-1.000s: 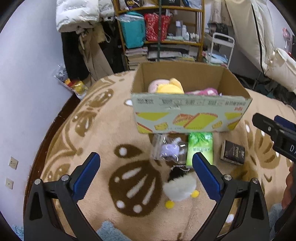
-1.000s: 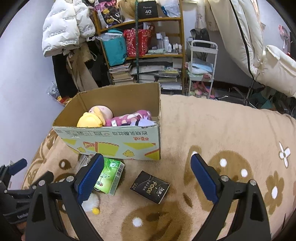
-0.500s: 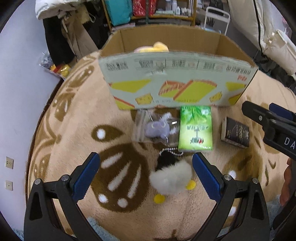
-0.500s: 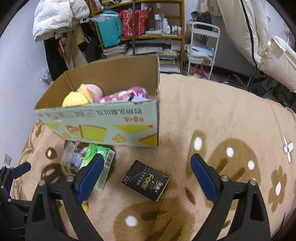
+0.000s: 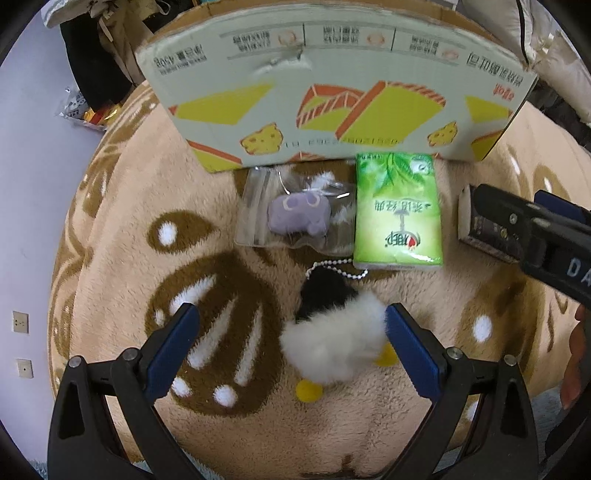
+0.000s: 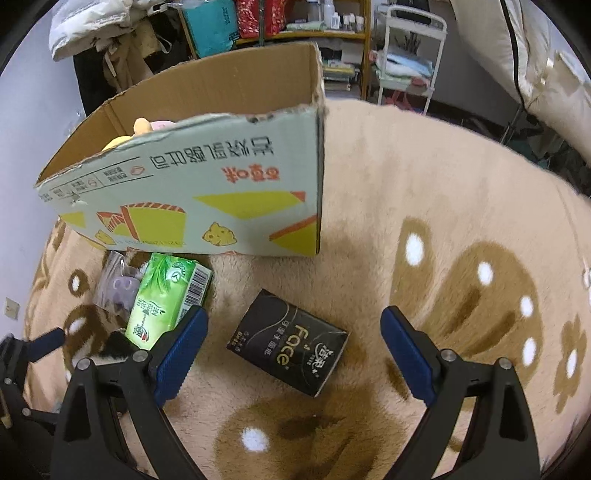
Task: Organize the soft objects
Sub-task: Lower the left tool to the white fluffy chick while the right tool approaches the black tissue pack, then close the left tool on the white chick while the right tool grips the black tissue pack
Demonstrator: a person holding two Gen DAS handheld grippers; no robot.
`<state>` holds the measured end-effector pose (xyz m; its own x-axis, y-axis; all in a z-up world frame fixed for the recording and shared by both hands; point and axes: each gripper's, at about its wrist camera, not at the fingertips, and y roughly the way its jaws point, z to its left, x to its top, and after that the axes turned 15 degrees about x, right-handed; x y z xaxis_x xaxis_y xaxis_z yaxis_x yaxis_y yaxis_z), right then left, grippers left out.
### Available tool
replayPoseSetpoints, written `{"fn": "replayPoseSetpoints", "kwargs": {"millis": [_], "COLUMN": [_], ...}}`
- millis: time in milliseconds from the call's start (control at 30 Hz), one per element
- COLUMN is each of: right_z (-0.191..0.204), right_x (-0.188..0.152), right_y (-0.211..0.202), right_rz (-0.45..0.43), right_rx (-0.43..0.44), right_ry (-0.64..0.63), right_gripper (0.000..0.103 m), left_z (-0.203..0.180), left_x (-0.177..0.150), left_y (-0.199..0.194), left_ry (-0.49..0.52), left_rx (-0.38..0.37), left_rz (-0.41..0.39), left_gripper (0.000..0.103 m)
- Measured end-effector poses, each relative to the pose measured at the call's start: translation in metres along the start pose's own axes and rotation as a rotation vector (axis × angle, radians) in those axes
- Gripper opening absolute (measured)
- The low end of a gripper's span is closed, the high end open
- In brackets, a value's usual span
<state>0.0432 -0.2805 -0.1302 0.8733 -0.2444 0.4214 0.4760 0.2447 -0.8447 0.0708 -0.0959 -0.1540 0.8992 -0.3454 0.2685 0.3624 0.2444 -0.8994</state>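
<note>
A thick, fuzzy tan rug [image 6: 424, 177] with brown blobs, white dots and flower shapes covers the whole floor area in view. On it stands one open cardboard box [image 6: 207, 192], its corrugated rim ragged, its pale outer wall [image 5: 332, 92] printed with yellow wedges, orange stripes and small cheese shapes. Over the rim, a bit of a yellow and pink soft toy [image 6: 142, 127] shows inside.

Four loose things lie on the rug in front of the box. A green tissue pack [image 5: 397, 210], glossy and rectangular, lies with one short end just beside the box wall. A black tissue pack [image 6: 288, 343], also rectangular with pale lettering, lies to its right, apart from it. To the left of the green pack, a clear plastic bag [image 5: 295, 210], crinkled and flat, holds a small lilac plush. Nearest the left camera lies a fluffy keychain toy [image 5: 332, 332], white fur with a black tuft, yellow pom feet and a bead chain, one end of the chain close to the green pack.

The left hand-held gripper [image 5: 288, 339] has its blue-padded jaws spread wide on either side of the fluffy toy, the right pad just at the fur. The right hand-held gripper [image 6: 291, 343] hangs over the black pack, jaws equally wide, holding nothing.

Behind the box stand a shelf unit [image 6: 295, 22] crowded with bags and a white metal rack [image 6: 406, 48].
</note>
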Motion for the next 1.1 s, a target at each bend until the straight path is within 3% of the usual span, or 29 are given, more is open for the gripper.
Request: {"fn": "replayPoseSetpoints", "kwargs": {"millis": [567, 600, 700, 967, 1067, 1100], "right_z": [-0.02, -0.021, -0.022, -0.022, -0.022, -0.022], "right_x": [0.003, 0.004, 0.003, -0.003, -0.002, -0.002], "right_y": [0.027, 0.028, 0.032, 0.034, 0.032, 0.031], "right_rz": [0.076, 0.081, 0.092, 0.099, 0.098, 0.098], "right_rx": [0.009, 0.008, 0.003, -0.024, -0.023, -0.023], "right_ry": [0.057, 0.058, 0.059, 0.054, 0.051, 0.049], "right_gripper": [0.098, 0.098, 0.097, 0.084, 0.081, 0.08], "left_z": [-0.002, -0.004, -0.002, -0.011, -0.013, -0.013], "left_x": [0.002, 0.001, -0.002, -0.01, -0.014, -0.015], "left_y": [0.026, 0.028, 0.029, 0.015, 0.007, 0.005], "left_ry": [0.027, 0.031, 0.031, 0.06, 0.071, 0.075], "left_rx": [-0.047, -0.052, -0.07, -0.083, -0.094, -0.093], "left_rz": [0.1, 0.106, 0.105, 0.101, 0.093, 0.089], "left_gripper": [0.097, 0.09, 0.084, 0.058, 0.036, 0.033]}}
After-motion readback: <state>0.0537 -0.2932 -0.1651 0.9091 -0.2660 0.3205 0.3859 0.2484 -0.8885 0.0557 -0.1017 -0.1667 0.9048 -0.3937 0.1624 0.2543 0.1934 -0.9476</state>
